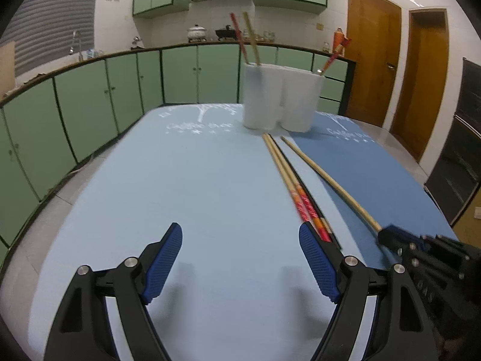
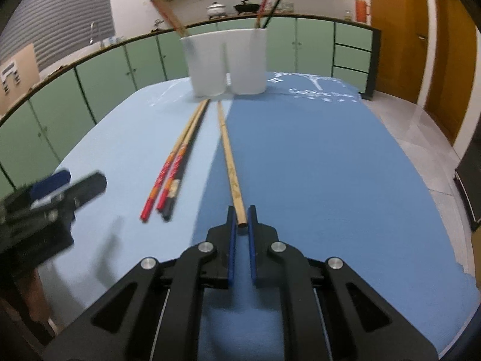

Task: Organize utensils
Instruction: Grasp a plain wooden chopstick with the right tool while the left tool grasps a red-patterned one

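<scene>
Now your right gripper [image 2: 242,215] is clamped on the near end of the plain bamboo chopstick [image 2: 229,162], which runs toward twelve o'clock to the white holder [image 2: 225,60]. Your left gripper [image 1: 240,261] gapes wide, empty, red-ended chopsticks [image 1: 296,189] at its two o'clock.

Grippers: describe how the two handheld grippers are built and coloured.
Both look alike. The left gripper and the right gripper have glossy black plastic frames of angular linkage arms with triangular cut-outs, joined by round silver pivot bolts. Their fingers carry ribbed blue pads. No cables or sleeves are visible.
</scene>
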A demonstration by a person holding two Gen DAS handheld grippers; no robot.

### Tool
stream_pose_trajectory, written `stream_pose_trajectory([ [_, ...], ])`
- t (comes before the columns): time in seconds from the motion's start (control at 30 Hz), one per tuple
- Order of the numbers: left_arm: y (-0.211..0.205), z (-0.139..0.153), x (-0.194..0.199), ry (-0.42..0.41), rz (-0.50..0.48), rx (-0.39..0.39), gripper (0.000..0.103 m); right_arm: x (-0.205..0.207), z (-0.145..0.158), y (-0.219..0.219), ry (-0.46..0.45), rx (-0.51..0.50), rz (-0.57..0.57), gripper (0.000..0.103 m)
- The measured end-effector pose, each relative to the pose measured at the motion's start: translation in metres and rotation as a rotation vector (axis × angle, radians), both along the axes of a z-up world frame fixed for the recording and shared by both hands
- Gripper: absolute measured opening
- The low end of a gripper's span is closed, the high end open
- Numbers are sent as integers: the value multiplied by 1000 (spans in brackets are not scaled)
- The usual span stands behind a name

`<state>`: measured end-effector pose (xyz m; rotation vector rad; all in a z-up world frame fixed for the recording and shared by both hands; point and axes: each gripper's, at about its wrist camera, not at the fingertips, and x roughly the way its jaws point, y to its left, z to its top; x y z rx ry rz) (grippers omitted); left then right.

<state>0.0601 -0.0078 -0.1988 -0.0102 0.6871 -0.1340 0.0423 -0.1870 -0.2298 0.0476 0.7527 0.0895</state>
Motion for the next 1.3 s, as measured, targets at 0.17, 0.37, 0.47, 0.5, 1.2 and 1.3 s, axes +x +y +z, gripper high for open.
stream_pose_trajectory([
  [0.17, -17, -8, -1, 34, -37, -19, 78, 1, -1, -11, 6, 9, -22, 7],
  [0.37, -33, -15, 2, 50, -56, 9, 75, 1, -2, -18, 15, 29, -25, 7],
  [0.47, -37, -16, 3, 60, -56, 21, 74, 1, 1, -19, 3, 35, -24, 7],
  [0.5, -38, -17, 3, 64, -55, 23, 73, 1, 2, -20, -3, 36, -24, 7],
  [1.2, -41, -20, 13, 121, -69, -44, 7, 0, 6, -16, -6, 27, 2, 7],
  [1.3, -34, -11, 13, 106, -56, -58, 6, 0, 11, -14, -21, 19, 7, 7],
])
